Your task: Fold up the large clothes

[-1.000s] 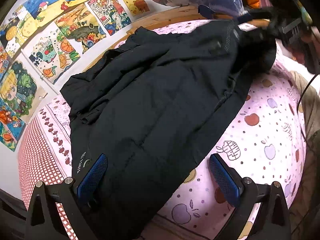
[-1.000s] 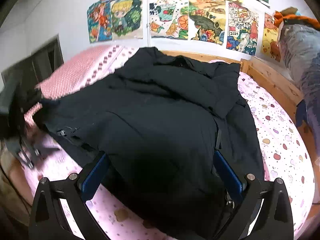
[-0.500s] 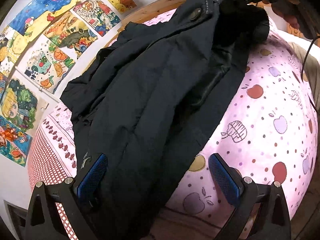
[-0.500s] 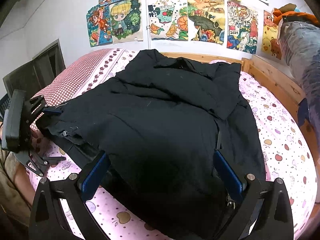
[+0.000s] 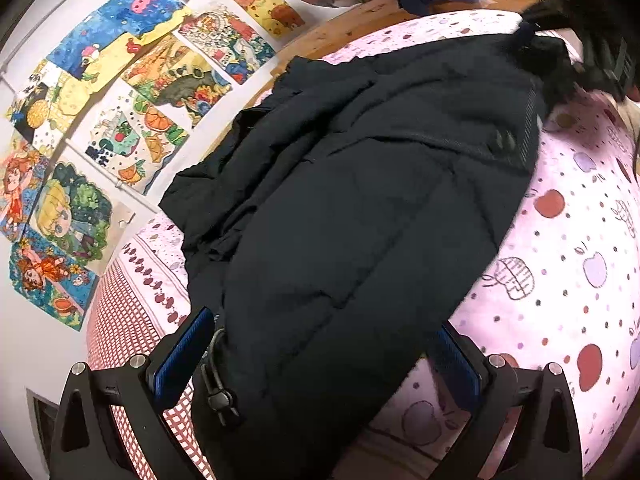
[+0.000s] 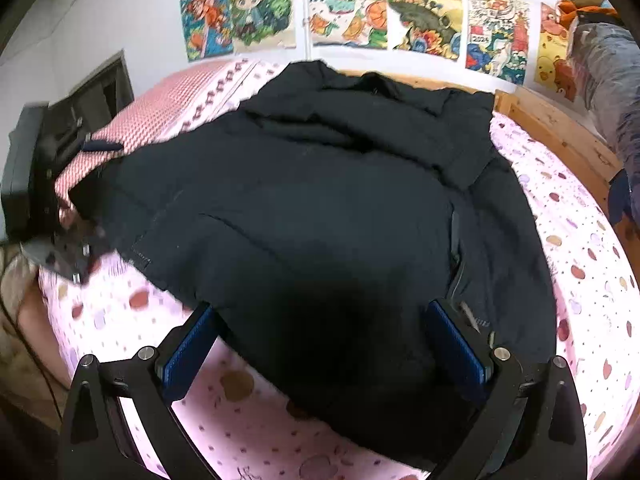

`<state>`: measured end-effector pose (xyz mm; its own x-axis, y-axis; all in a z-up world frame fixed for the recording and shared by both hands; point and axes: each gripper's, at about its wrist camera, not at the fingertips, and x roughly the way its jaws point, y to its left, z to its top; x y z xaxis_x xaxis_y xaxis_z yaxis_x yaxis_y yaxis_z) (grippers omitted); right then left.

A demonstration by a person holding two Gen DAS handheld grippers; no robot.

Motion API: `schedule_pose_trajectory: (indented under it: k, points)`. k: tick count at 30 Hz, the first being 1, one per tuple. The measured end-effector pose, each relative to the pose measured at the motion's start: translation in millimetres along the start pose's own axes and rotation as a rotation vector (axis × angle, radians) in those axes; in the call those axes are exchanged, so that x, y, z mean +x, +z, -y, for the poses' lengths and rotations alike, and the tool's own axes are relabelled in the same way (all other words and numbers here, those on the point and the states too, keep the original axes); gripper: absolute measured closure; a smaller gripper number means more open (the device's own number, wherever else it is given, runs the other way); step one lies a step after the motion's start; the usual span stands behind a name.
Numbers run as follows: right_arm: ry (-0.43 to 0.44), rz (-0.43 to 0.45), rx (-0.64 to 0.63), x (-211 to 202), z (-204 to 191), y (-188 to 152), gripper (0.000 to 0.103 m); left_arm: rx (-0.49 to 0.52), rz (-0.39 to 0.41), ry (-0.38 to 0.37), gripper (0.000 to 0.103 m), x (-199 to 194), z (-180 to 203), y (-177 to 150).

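Note:
A large black padded jacket (image 5: 352,208) lies spread on a bed with a pink apple-print sheet (image 5: 568,272). My left gripper (image 5: 320,360) is open, its blue pads either side of the jacket's near edge, where a drawcord toggle (image 5: 218,392) hangs. In the right wrist view the same jacket (image 6: 320,208) fills the middle. My right gripper (image 6: 320,344) is open over another edge of it. The left gripper shows blurred at the left edge of the right wrist view (image 6: 36,184), beside the jacket's corner. The right gripper shows blurred at the top right of the left wrist view (image 5: 596,52).
Colourful drawings (image 6: 424,16) cover the white wall behind the bed. A wooden bed frame (image 6: 560,128) runs along the far side. A red checked pillow (image 6: 180,96) lies at the head. Bundled clothes (image 6: 608,64) are piled at the right.
The jacket corner that was lifted up high half a second ago now lies lower and flatter on the bed. Both grippers stay open.

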<state>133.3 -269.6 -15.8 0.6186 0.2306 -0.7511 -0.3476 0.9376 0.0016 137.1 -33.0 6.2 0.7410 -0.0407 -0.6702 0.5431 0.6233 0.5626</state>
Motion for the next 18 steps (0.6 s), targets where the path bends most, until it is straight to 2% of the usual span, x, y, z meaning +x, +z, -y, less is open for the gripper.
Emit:
schedule_pose_trajectory:
  k: [4, 9, 12, 16, 18]
  points:
    - [-0.018, -0.028, -0.067, 0, -8, -9, 0.003, -0.032, 0.000, 0.003, 0.000, 0, -7, 0]
    - [-0.094, -0.040, -0.191, -8, -23, -16, 0.003, -0.059, 0.002, 0.007, 0.000, 1, -13, 1]
    - [-0.177, -0.032, -0.207, -9, -24, -16, 0.003, -0.065, 0.000, 0.000, 0.000, 1, -14, 1]
    - [-0.348, -0.017, -0.190, -6, -15, -16, 0.003, -0.069, 0.000, -0.007, 0.000, 1, -15, 0]
    - [-0.386, 0.001, -0.187, -8, -14, -17, 0.003, -0.073, 0.003, -0.016, 0.000, 1, -16, -2]
